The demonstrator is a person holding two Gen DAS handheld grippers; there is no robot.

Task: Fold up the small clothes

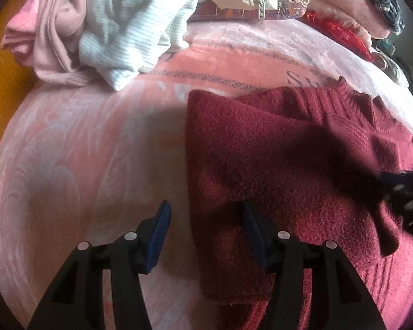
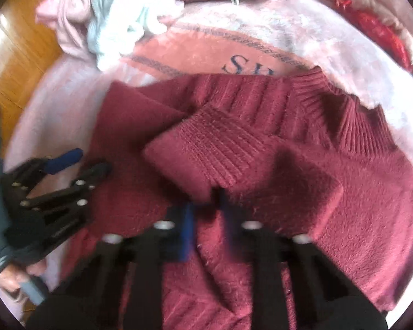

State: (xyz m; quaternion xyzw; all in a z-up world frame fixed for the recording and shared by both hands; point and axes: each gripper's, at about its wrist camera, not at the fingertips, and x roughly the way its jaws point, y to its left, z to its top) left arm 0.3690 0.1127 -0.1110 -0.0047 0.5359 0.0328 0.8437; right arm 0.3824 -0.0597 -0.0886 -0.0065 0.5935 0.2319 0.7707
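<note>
**Bed with pink blanket: maroon sweater part-folded, both grippers over its near edge**

Surface: a bed covered by a pink plush blanket (image 1: 82, 143), wooden floor (image 2: 16, 63) at the left. Unsorted clothes (image 1: 118, 27) are heaped at the far edge.

Maroon sweater (image 2: 316, 181) lies flat mid-blanket, ribbed collar (image 2: 314, 82) at the far side, one sleeve (image 2: 203, 148) folded across the chest with its ribbed cuff uppermost.

Handling (judgement): thick fuzzy knit, soft and limp, light to moderate in weight, not slippery or fragile. Layers will likely cling to each other. Best pinched at a doubled edge or ribbed hem so that only the intended layers lift.

Left gripper (image 1: 203, 220): jaws about half open, nothing between the pads. The left side edge of the sweater runs between the fingers, one pad over the knit, the other over bare blanket.

Right gripper (image 2: 206, 214): blurred; jaws look near closed, just below the folded sleeve's near corner. Whether they pinch knit, cannot tell.
</note>
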